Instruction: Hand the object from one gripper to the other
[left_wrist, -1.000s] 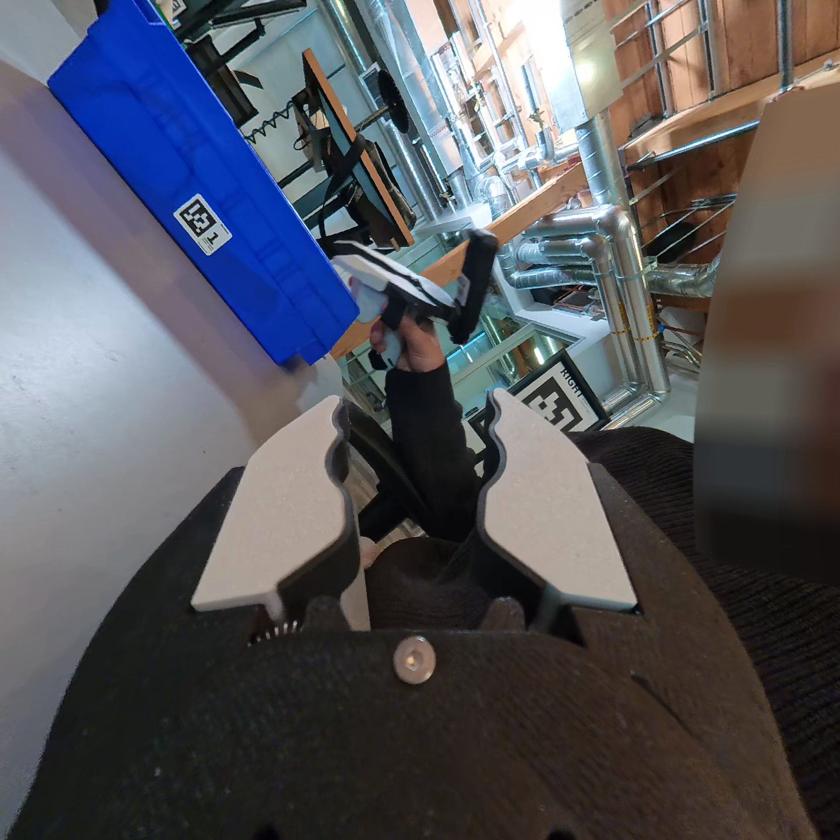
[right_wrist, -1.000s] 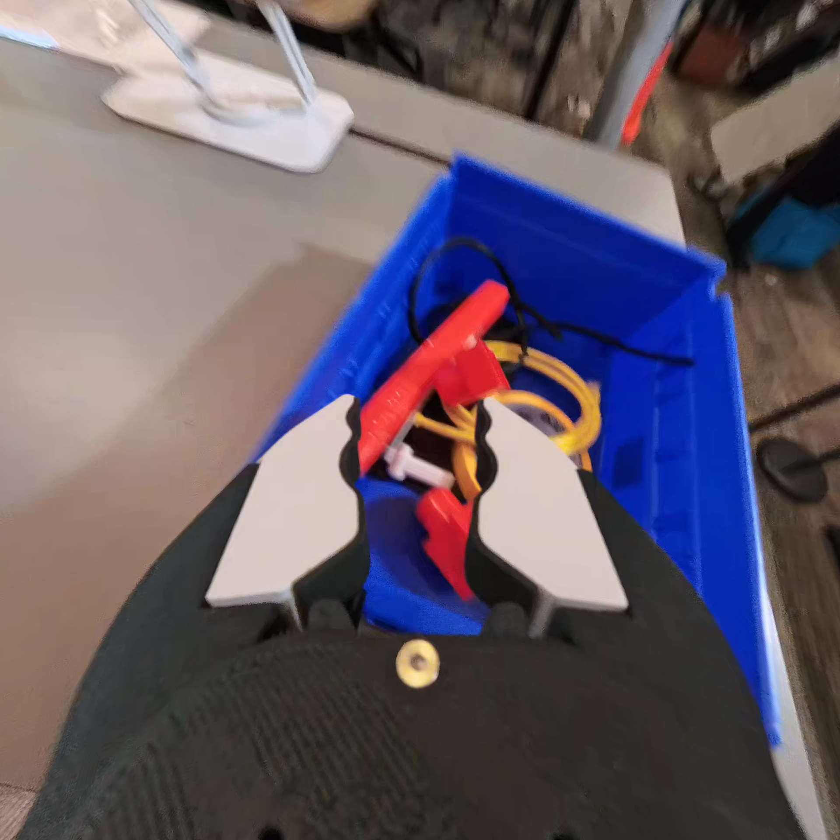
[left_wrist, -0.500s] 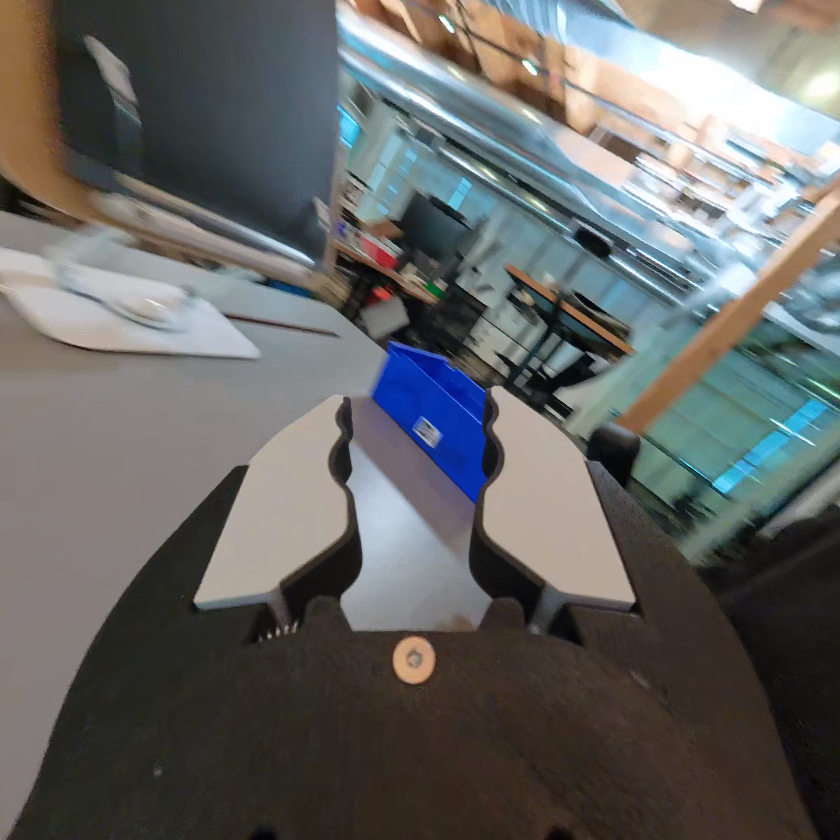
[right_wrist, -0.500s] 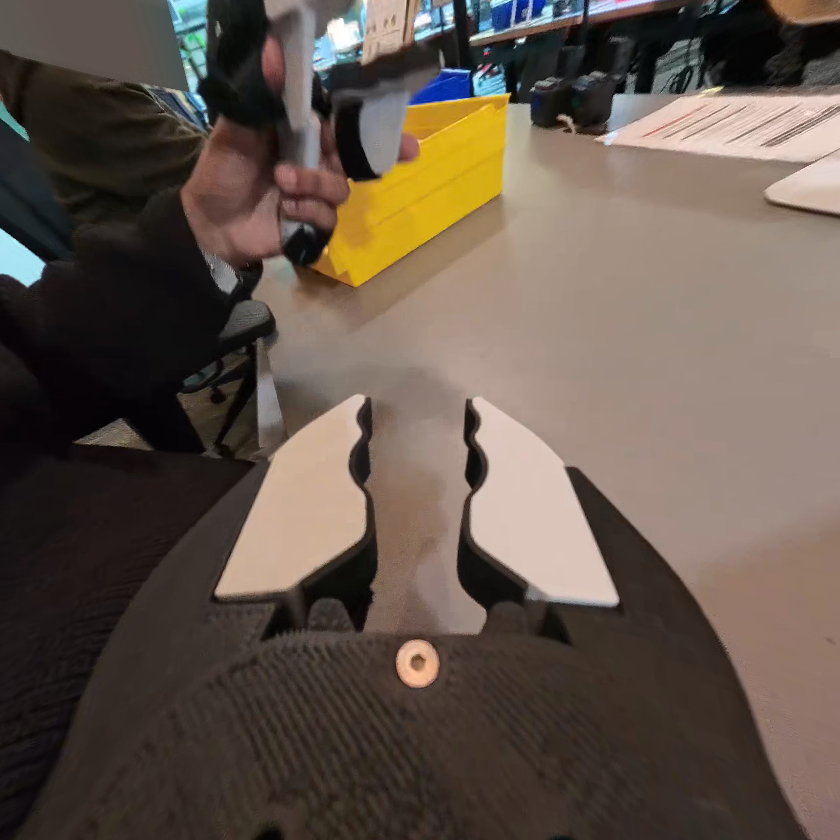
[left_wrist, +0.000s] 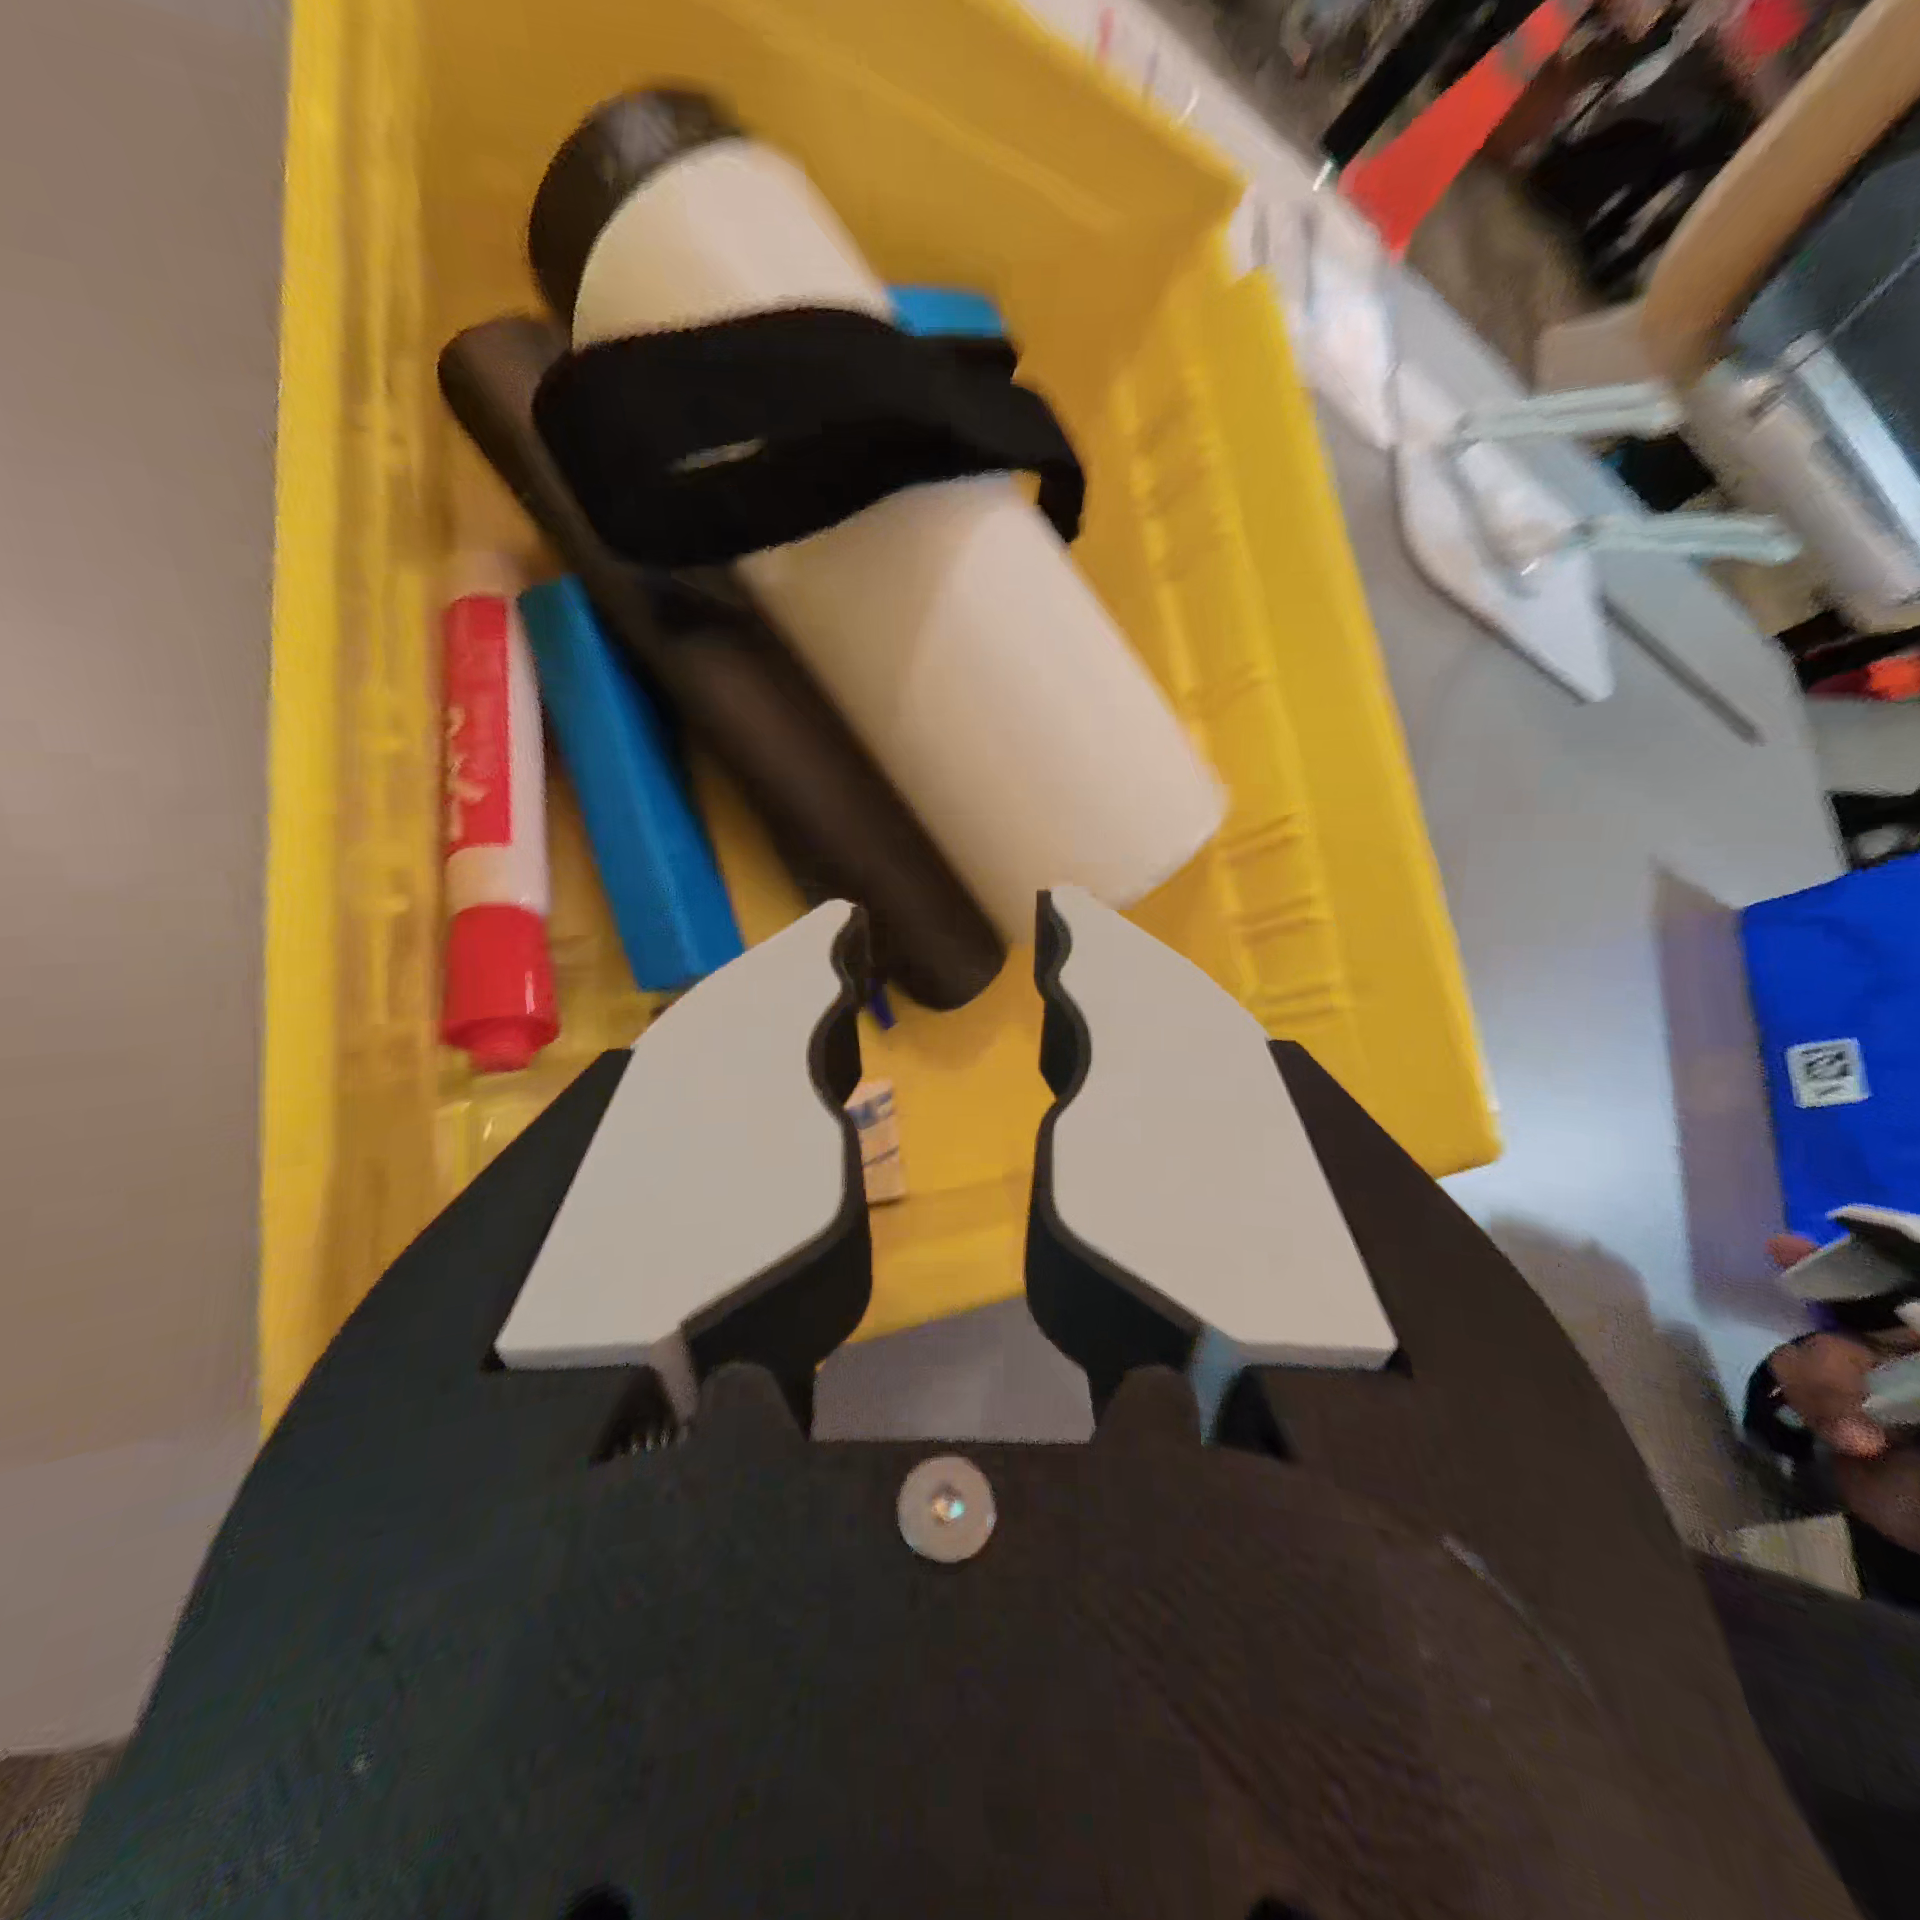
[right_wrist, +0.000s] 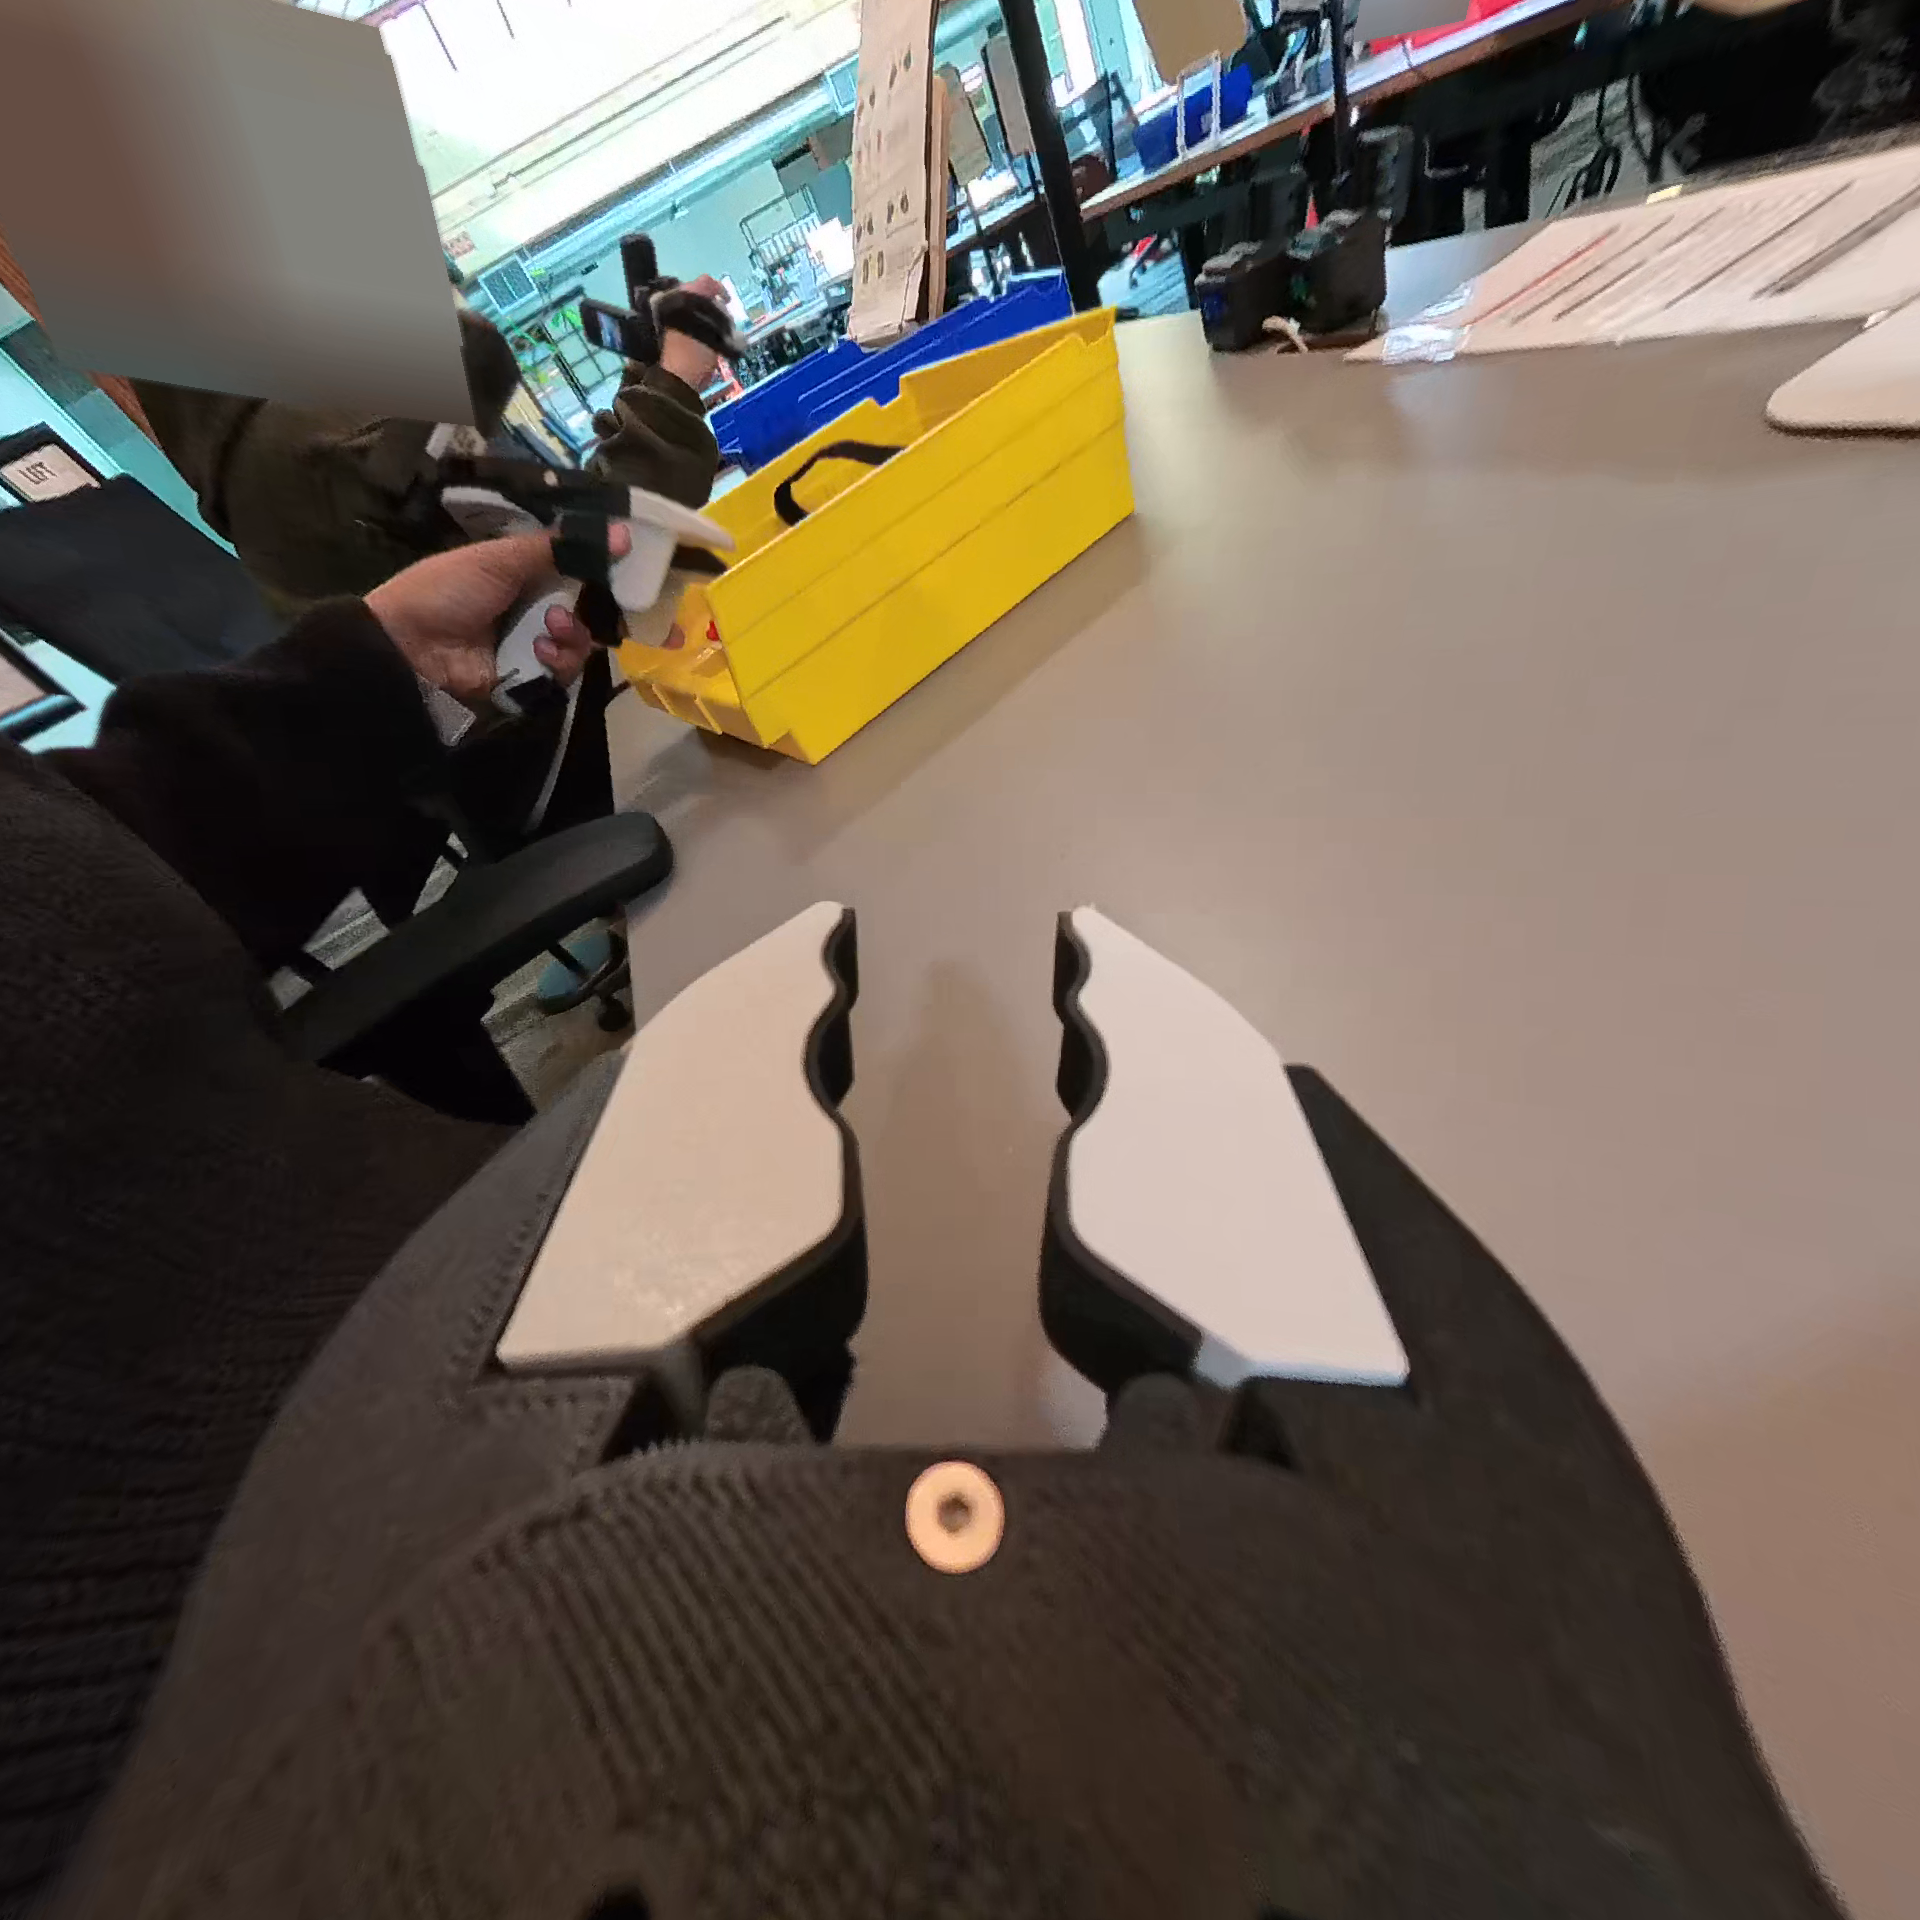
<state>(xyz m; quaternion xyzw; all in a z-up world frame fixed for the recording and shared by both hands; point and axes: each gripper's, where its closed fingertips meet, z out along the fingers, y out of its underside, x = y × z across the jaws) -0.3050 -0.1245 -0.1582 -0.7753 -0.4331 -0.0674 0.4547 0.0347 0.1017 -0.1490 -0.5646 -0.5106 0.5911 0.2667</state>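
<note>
My left gripper is open and empty, pointing down over the near end of a yellow bin. In the bin lie a white cylinder with a black strap round it, a dark brown tube, a blue bar and a red-capped marker. My right gripper is open and empty, low over the grey table. The right wrist view shows the left gripper held by a hand at the yellow bin's near end.
A blue bin stands right of the yellow one on the table. A white stand base lies beyond. In the right wrist view, a chair armrest is at the table edge, a person sits behind, and papers lie far right. Left tips to right tips: about 40 cm. My left gripper's tips are some 7 cm from the white cylinder.
The left gripper swung from facing the room to pointing down into the yellow bin. The right gripper left the blue bin a second ago and has held low over the table since.
</note>
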